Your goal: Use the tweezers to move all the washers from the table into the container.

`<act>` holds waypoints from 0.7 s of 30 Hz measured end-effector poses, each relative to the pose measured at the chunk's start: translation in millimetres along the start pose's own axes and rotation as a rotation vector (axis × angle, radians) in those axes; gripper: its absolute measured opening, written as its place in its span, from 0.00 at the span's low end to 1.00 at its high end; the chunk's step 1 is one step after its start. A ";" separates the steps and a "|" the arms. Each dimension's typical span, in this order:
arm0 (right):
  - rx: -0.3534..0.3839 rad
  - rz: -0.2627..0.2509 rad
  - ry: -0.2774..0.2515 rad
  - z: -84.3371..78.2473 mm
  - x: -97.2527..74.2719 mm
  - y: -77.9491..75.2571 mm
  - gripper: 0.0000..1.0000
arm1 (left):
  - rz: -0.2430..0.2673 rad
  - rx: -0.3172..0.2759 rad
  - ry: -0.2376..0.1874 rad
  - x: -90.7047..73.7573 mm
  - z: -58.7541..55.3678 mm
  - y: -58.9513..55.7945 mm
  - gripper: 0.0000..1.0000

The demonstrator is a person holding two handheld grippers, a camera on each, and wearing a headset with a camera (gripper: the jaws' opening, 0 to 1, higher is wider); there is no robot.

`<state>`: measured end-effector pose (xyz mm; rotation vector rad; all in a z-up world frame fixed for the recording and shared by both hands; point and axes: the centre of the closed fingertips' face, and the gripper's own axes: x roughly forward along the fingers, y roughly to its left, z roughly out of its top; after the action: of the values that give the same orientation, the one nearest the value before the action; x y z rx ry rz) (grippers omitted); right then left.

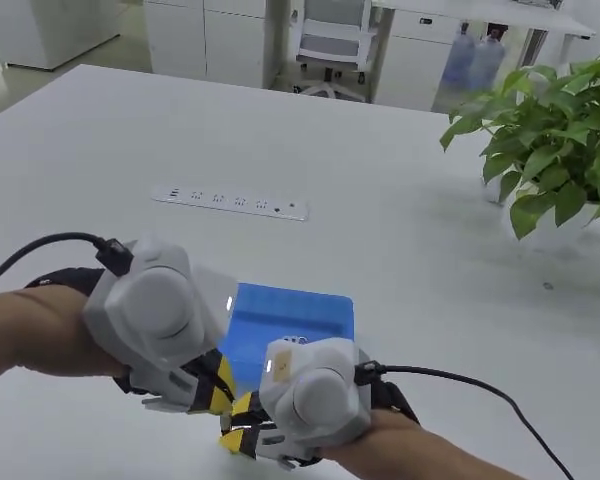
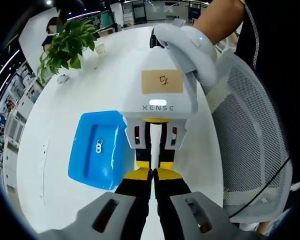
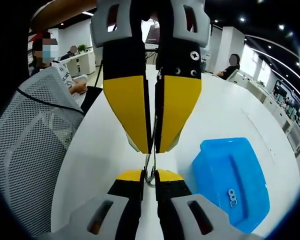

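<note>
Looked down from the headset on a broad white table (image 1: 400, 250). Met first, at the left, the grey-bodied, yellow-tipped left gripper (image 2: 152, 174), pressed closed around one end of the slim silver metal tweezers (image 3: 150, 162). Passed, farther back on the table, one long white power strip (image 1: 230, 200), well apart from the work. Came next to one shallow bright-blue plastic container (image 1: 310, 305), set just beside the meeting jaws, probably kept close to shorten each carry. Counted two small silver metal washers (image 2: 99, 146) lying touching one another on its floor. Reached then the matching right gripper (image 3: 149, 176), aimed nose to nose at the other and likewise squeezed onto the tweezers, so held from both ends at once. Judged this a handover or a re-seating of the tool, to get it square in one set of jaws. Could not tell how far apart the tweezers' arms stood, nor whether anything sat between the tips, hidden inside the closed jaws. Ended at the far right with one leafy green potted plant (image 1: 565, 130). Tallied two grippers, one pair of tweezers, one container, two washers.
</note>
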<state>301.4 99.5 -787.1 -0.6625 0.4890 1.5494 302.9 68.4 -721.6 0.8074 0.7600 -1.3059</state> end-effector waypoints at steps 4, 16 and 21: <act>0.011 0.004 -0.001 -0.2 -0.3 0.4 0.09 | -0.003 0.001 0.000 0.2 0.2 -0.8 0.06; 0.028 0.017 0.000 2.8 -2.6 5.0 0.09 | -0.009 0.007 0.008 -2.6 2.4 -4.0 0.06; 0.027 0.014 0.000 5.2 -9.2 3.0 0.09 | -0.009 0.001 -0.008 -7.1 6.8 -2.2 0.06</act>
<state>297.9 95.8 -777.3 -0.6398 0.5152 1.5534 300.2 66.0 -712.1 0.8000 0.7574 -1.3173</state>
